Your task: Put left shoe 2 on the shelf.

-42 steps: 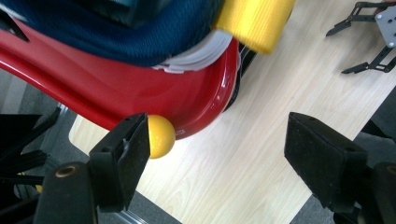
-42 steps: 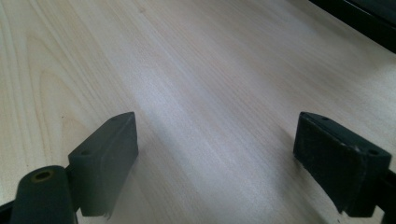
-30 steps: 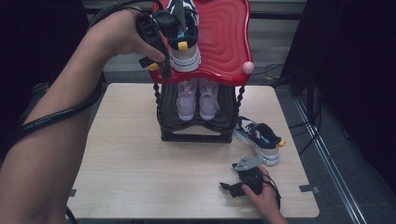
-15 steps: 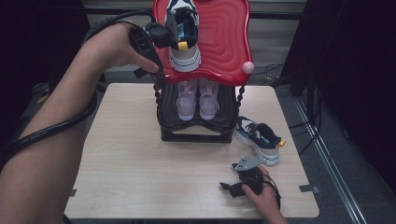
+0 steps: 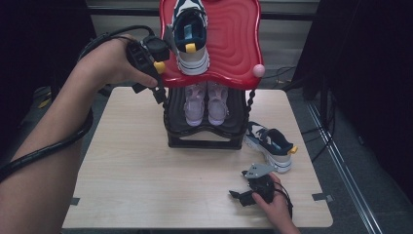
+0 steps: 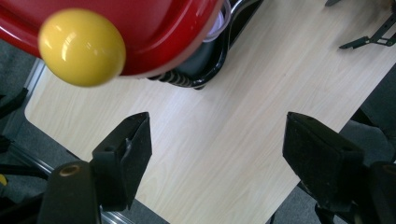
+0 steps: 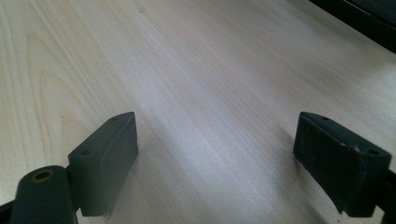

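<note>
High view sits above the near edge of the table, looking forward and down, whole top plus rack in frame. Left gripper view hangs by the rack's left side, looking down past its yellow knob at the tabletop, close. Right gripper view skims the wood near the front right corner, very close. All three share the tabletop.

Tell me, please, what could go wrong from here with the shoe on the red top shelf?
1. The navy and white shoe lies near the front edge of the red shelf; it might slip off.
2. The open left gripper is beside the rack; a bump could shake it.
3. A falling shoe may hit the pink shoes below.
</note>
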`<state>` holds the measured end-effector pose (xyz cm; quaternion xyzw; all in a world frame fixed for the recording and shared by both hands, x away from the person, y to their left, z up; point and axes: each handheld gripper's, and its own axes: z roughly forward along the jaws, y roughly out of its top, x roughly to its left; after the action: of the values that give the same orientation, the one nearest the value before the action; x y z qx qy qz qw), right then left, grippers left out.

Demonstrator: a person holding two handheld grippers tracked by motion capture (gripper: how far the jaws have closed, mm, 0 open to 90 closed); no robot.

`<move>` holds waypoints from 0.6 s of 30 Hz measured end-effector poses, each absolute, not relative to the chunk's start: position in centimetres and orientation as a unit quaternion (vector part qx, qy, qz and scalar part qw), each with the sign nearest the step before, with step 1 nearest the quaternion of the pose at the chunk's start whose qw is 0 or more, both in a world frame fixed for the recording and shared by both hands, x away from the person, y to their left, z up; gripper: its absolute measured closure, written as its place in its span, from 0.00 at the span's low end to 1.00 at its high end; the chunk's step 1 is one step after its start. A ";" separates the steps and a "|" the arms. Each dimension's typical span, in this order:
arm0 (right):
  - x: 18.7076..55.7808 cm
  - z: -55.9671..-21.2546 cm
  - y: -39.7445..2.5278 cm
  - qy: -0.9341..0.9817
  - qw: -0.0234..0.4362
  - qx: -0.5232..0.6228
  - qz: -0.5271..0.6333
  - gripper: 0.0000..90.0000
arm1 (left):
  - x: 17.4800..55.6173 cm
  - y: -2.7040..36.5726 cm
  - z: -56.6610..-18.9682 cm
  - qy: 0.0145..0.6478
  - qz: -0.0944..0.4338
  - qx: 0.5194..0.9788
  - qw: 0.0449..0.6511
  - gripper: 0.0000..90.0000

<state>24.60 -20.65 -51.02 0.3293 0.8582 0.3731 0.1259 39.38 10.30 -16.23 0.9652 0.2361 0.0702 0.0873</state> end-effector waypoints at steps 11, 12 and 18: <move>24.6 -51.0 -20.7 0.858 0.126 0.329 0.373 0.15 | 38.9 11.0 -17.9 0.241 0.063 0.965 0.083 0.26; 24.6 -51.0 -20.7 0.858 0.126 0.329 0.373 0.15 | 38.9 11.1 -18.2 0.243 0.061 0.964 0.083 0.26; 24.6 -51.0 -20.7 0.858 0.126 0.329 0.373 0.15 | 38.7 11.4 -19.2 0.245 0.059 0.965 0.076 0.26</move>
<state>24.60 -20.65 -51.02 0.3292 0.8582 0.3731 0.1260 38.66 11.44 -19.21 0.9646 0.2453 0.0588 0.0765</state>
